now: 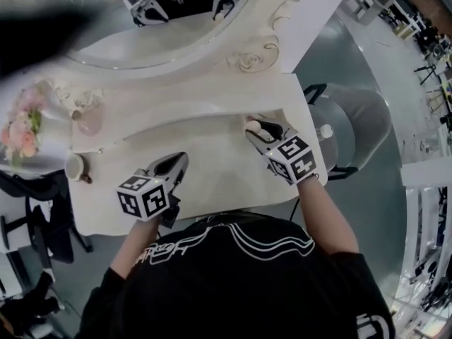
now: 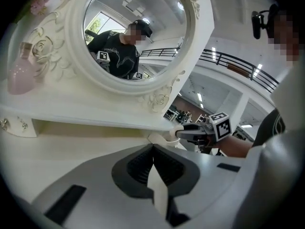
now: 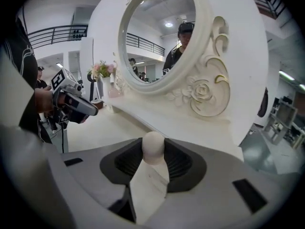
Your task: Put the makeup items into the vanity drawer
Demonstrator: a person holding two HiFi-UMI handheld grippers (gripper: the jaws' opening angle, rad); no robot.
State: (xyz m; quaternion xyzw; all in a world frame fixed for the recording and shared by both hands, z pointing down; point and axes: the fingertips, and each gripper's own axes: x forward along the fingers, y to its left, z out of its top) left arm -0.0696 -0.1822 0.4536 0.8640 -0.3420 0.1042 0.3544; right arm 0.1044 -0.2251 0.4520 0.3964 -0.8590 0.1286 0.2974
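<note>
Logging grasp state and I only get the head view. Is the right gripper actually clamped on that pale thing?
Observer: Yes. The right gripper view shows the right gripper with its fingers pressing both sides of a cream egg-shaped item, whose rounded top pokes out past them.
Operator: Left one empty?
Observer: The left gripper view shows the left gripper with its fingers meeting at the tips, nothing between them.

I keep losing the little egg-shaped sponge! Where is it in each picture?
Head view: sponge right of middle, at the right gripper's tip.
Left gripper view: just right of middle, at that gripper's tip.
Right gripper view: bottom middle, squeezed between the fingers.
All three show the round mirror.
</note>
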